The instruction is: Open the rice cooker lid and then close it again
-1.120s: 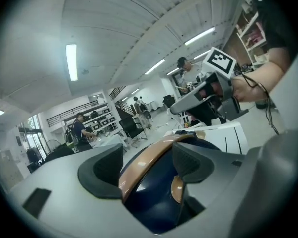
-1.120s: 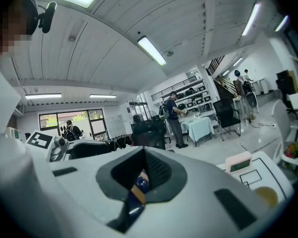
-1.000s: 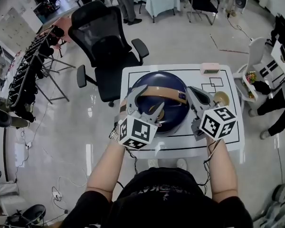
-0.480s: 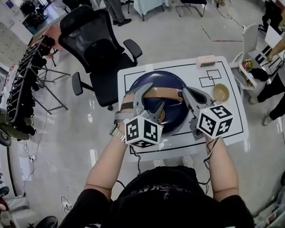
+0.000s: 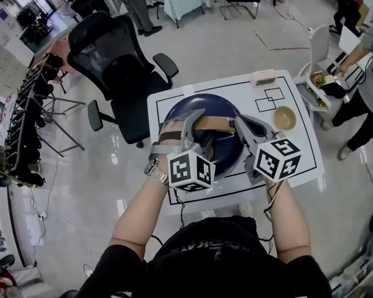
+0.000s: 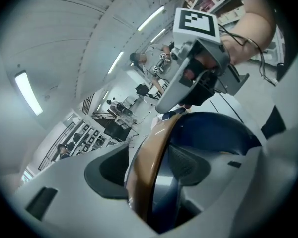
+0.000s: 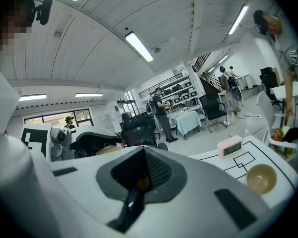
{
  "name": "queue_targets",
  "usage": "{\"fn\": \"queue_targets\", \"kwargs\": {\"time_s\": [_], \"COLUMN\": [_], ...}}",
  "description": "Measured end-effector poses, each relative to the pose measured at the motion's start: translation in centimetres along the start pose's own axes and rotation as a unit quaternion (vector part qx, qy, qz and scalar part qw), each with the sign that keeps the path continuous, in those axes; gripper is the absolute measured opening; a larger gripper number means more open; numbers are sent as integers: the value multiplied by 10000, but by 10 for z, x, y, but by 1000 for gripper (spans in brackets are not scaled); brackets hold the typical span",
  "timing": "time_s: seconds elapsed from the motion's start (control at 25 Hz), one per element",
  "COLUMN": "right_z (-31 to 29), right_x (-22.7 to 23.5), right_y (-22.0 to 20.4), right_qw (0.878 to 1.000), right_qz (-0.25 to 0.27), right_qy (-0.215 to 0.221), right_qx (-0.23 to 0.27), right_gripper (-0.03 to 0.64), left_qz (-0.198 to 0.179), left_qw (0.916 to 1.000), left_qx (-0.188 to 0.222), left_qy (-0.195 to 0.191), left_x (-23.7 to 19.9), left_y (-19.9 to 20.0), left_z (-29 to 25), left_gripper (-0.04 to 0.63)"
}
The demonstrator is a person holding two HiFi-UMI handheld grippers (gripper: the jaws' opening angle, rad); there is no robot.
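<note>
Aslant, left tool (image 5: 202, 129), closing jaws astride handle (image 5: 222, 124)

Round dark-blue rice cooker (image 5: 229, 154), upright, lid (image 5: 208, 106) down; tan handle (image 5: 216, 124) arched across its top; standing on white table (image 5: 301, 148), left of centre

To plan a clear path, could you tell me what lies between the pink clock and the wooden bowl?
In the head view, only black squares printed on the white tabletop lie between pink clock and wooden bowl; nothing stands there.
</note>
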State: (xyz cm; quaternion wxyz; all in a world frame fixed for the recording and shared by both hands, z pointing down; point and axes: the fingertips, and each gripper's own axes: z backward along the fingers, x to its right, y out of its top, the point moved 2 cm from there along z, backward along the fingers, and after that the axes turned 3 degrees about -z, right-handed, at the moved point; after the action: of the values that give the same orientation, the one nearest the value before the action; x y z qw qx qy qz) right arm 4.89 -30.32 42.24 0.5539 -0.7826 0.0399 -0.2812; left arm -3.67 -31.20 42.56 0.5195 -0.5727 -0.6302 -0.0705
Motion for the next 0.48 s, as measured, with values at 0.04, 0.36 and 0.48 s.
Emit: {"fn": "queue_targets", "kwargs": {"time_s": [0.04, 0.36, 0.48], "right_z": [0, 0, 1], "right_x": [0, 0, 0], "right_y": [0, -1, -1], "right_qw": [10000, 9999, 9996], "right_qz": [5, 36, 41], "right_qy": [-16, -135, -207], "right_qx": [4, 90, 169], "right_gripper": [2, 2, 2], "left_qz": [-123, -767, -912], "left_qw": [9999, 9967, 9953], "left_qx": [-33, -253, -276], "left_qy": [-15, 1, 182], "left_x": [1, 7, 8], "left_y": [1, 7, 7], "left_z": [-2, -12, -14], "left_gripper": [243, 198, 188]}}
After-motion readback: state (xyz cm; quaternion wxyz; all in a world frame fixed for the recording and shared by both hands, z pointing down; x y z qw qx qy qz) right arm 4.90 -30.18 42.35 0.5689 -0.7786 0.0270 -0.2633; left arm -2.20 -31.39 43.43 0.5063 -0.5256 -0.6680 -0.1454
